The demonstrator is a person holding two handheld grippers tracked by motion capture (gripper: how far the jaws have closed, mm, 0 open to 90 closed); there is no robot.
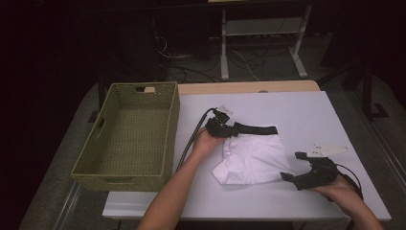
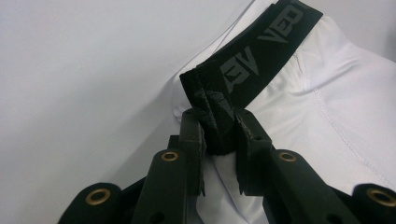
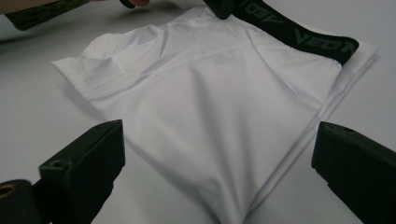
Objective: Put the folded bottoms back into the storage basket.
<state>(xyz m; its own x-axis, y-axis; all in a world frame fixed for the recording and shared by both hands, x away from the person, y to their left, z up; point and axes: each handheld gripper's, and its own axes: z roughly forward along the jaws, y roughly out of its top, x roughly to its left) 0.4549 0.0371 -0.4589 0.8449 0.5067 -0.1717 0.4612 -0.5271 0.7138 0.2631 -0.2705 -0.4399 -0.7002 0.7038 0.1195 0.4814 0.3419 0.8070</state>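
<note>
At the centre of the high view, white underwear (image 1: pixel 251 160) lies folded on the surface (image 1: pixel 297 115). The left tongs (image 2: pixel 219 133) pinch its black waistband (image 2: pixel 261 51); the right tongs (image 3: pixel 217 163) gape wide just beside its lower corner. Judged best: grip that corner firmly, lifting both ends together toward the basket (image 1: pixel 125 179) at left.

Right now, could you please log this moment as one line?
left gripper: shut on waistband | right gripper: open beside white underwear | wicker basket: empty, left
</note>
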